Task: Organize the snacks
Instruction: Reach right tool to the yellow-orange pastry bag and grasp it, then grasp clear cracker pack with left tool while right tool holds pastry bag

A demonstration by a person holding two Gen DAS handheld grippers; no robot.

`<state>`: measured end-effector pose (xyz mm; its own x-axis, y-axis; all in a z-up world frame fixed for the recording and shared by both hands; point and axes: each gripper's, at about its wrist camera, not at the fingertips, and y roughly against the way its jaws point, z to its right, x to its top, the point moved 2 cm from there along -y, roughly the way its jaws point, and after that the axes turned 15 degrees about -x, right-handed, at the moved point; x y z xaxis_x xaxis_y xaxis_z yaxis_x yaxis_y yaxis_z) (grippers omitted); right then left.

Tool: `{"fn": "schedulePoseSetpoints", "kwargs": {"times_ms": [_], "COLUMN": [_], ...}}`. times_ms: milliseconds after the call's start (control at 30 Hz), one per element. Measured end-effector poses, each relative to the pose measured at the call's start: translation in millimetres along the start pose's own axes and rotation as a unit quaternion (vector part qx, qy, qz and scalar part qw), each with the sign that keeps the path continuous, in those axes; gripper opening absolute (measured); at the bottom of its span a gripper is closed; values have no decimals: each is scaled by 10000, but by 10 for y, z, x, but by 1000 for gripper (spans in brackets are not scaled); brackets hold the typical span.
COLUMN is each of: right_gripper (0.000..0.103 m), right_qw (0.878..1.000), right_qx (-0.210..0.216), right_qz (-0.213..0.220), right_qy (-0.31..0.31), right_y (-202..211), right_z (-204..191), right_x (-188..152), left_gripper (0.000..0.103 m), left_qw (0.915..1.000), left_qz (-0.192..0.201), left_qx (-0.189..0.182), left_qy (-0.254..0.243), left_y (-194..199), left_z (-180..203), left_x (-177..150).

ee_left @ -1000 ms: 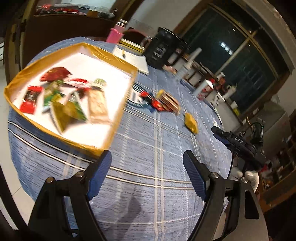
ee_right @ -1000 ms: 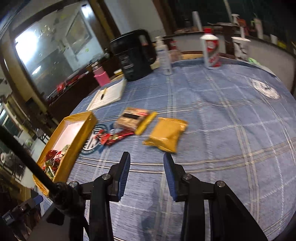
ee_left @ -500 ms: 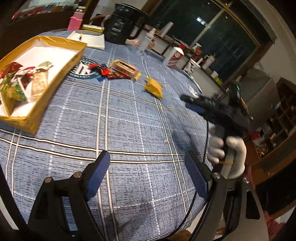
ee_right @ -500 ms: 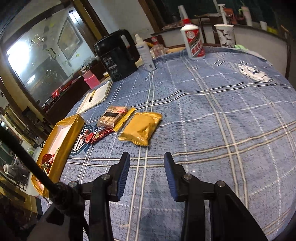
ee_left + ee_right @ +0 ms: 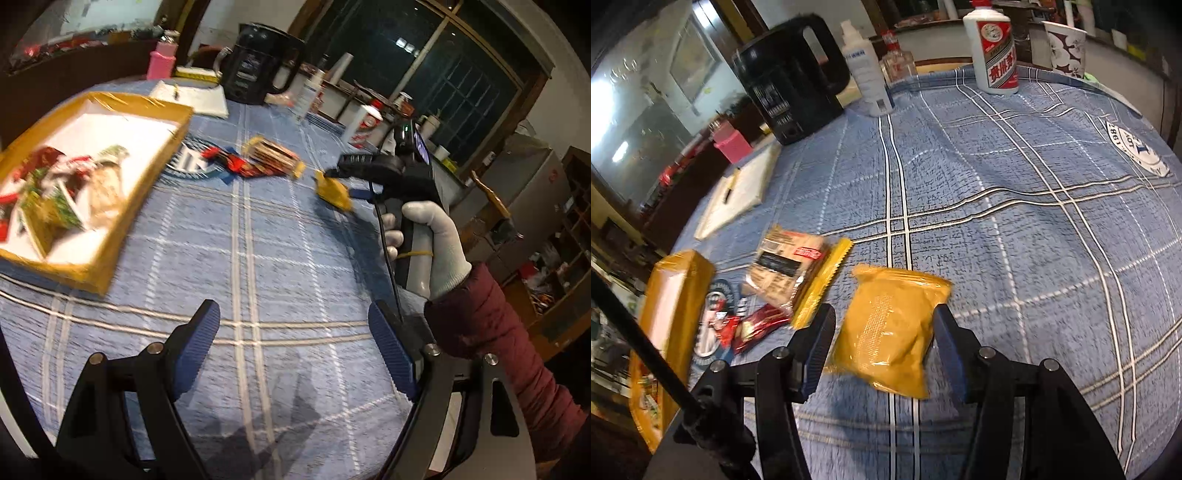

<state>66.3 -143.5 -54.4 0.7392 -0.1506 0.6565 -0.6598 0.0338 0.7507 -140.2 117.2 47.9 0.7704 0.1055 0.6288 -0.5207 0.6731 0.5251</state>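
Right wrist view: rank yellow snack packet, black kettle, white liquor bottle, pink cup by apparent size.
1. yellow snack packet, nearest the camera, so inflated
2. black kettle
3. white liquor bottle
4. pink cup

The packet and the kettle look close in size, so that order is unsure.

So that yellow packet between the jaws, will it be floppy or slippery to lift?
The yellow packet looks puffy and soft, so it will probably give and sag rather than stay stiff. Its glossy wrapper may be a bit slippery. It lies flat, so rolling seems unlikely. The right gripper has its jaws opening around it, not yet pressing.
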Motion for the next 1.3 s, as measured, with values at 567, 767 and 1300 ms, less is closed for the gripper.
{"fn": "schedulePoseSetpoints", "kwargs": {"times_ms": [567, 767, 1300], "right_gripper": [44, 44, 45], "right_qw": [9995, 9979, 9966], "right_qx": [229, 514, 650], "right_qz": [227, 307, 416], "right_qy": [14, -228, -295], "right_y": [143, 143, 126], "right_z": [123, 313, 292], "right_x": [-323, -326, -349], "left_gripper": [83, 83, 84], "left_qw": [9963, 9919, 9795], "left_qz": [-295, -746, -1093], "left_qx": [715, 1025, 1675], "left_qy": [-375, 11, 222], "left_y": [-724, -1593, -2692], "left_z": [-128, -404, -779], "left_x": [1281, 1751, 2171]}}
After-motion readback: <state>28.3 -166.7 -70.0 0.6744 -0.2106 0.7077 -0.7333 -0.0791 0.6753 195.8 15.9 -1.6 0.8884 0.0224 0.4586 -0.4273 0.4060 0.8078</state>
